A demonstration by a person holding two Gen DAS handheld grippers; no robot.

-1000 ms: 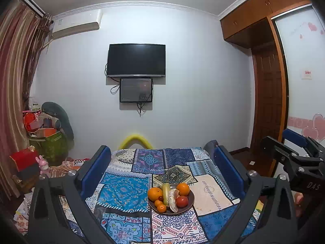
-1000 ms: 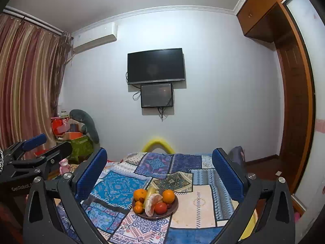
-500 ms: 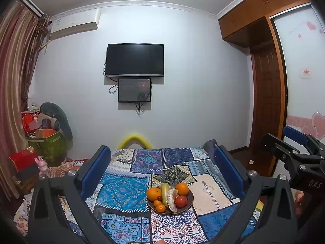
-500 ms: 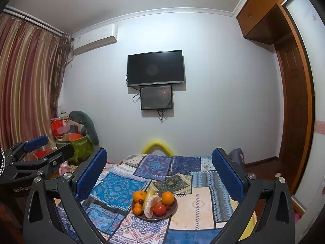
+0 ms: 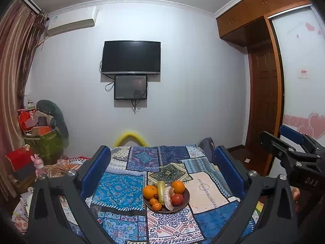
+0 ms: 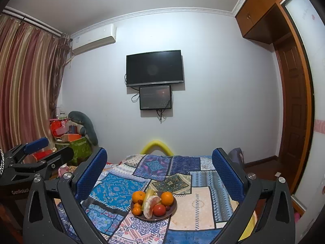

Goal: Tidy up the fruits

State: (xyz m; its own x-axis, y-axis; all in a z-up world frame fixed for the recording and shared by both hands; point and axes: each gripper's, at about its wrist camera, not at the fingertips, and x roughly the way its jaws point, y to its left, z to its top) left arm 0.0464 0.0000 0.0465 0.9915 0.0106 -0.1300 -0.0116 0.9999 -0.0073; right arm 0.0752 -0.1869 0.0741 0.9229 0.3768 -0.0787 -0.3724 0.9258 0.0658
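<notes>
1. While both tongs hang wide and empty above the near edge of the bench (image 5: 205, 191), nothing is gripped: left tongs (image 5: 162, 168), right tongs (image 6: 159, 168).
2. All fruits (image 5: 165, 194) lie heaped in one dark plate (image 6: 172, 210) mid-bench, well apart from both tongs; that fits gathered or awaiting sorting.

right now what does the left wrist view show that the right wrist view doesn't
Only the left wrist view shows the right gripper, open at the right edge, and pink hearts on the sliding door. Only the right wrist view shows the left gripper, open at the left edge, and the wide striped curtain. Both share the plate of fruit on the patchwork cloth, the television and the air conditioner.
</notes>
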